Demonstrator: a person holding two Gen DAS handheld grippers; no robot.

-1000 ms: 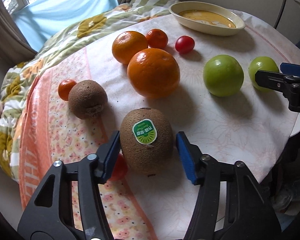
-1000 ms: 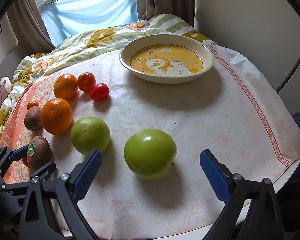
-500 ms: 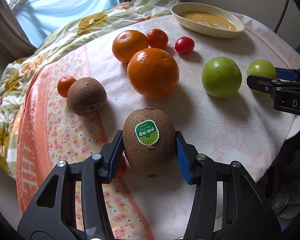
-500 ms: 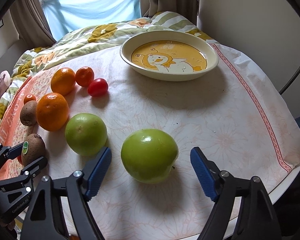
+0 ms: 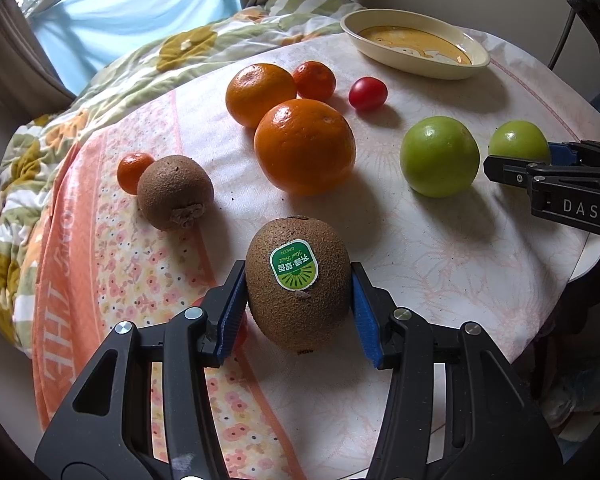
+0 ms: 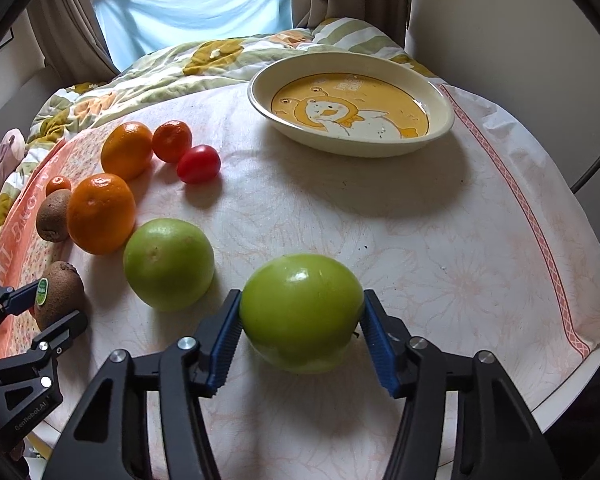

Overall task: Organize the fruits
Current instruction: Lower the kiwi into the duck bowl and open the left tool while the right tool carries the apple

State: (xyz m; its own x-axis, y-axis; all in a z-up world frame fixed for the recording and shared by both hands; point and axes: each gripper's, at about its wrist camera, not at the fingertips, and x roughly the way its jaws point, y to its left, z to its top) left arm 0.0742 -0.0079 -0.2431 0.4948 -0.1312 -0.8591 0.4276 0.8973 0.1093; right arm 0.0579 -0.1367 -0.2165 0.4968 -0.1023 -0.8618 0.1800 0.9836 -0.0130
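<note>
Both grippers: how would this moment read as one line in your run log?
left gripper: shut on stickered kiwi | right gripper: jaws just closed onto green apple | plate: empty

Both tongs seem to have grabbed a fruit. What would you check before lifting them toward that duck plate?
1. Left tongs gripping stickered kiwi: ok, pads touch both sides.
2. Right tongs, whose jaws have just been closing, gripping green apple: ok.
3. Duck plate empty: ok.
4. Path to plate clear: ok.
5. Small red fruit behind left pad won't get nudged: cannot tell.
6. Grip firm enough to lift: cannot tell.
</note>
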